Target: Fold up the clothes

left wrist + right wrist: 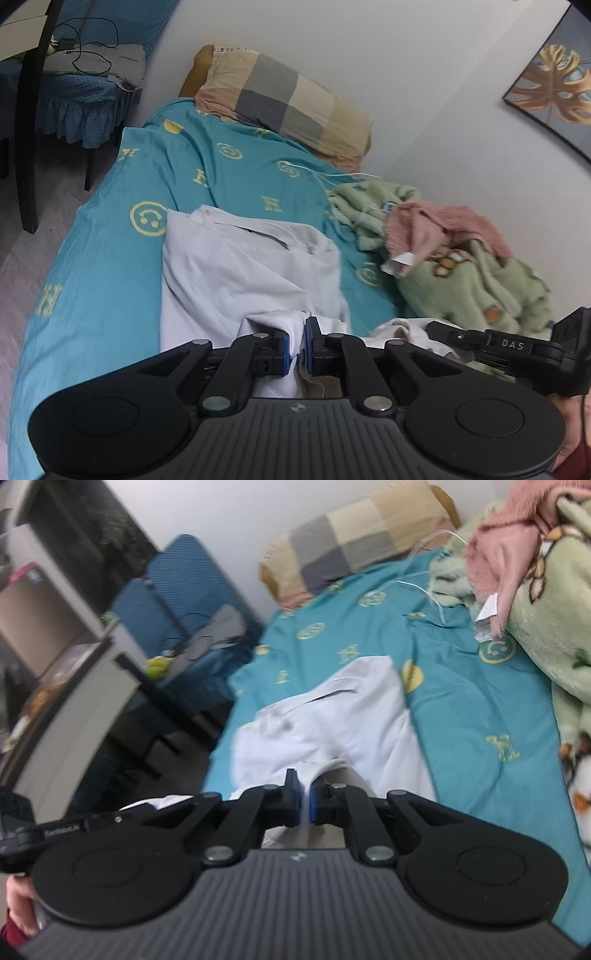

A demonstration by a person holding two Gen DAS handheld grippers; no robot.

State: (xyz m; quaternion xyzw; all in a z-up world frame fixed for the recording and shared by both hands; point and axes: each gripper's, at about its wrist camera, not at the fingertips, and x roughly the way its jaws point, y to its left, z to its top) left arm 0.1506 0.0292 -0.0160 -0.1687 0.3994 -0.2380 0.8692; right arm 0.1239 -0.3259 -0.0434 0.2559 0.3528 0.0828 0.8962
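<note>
A pale white-blue garment (240,269) lies spread on the teal bed sheet (110,258). My left gripper (300,343) is shut on a bunched near edge of it, cloth pinched between the blue pads. The right gripper (480,339) shows at the right of the left wrist view, beside the same near edge. In the right wrist view the garment (332,723) stretches away over the sheet (480,709), and my right gripper (303,801) is shut on its near edge. The left gripper (55,830) shows at the far left there.
A checked pillow (280,99) lies at the head of the bed by the wall. A green fleece blanket (480,280) and pink cloth (436,225) are piled on the bed's wall side. A blue-covered chair (85,92) and dark table leg (26,147) stand beside the bed.
</note>
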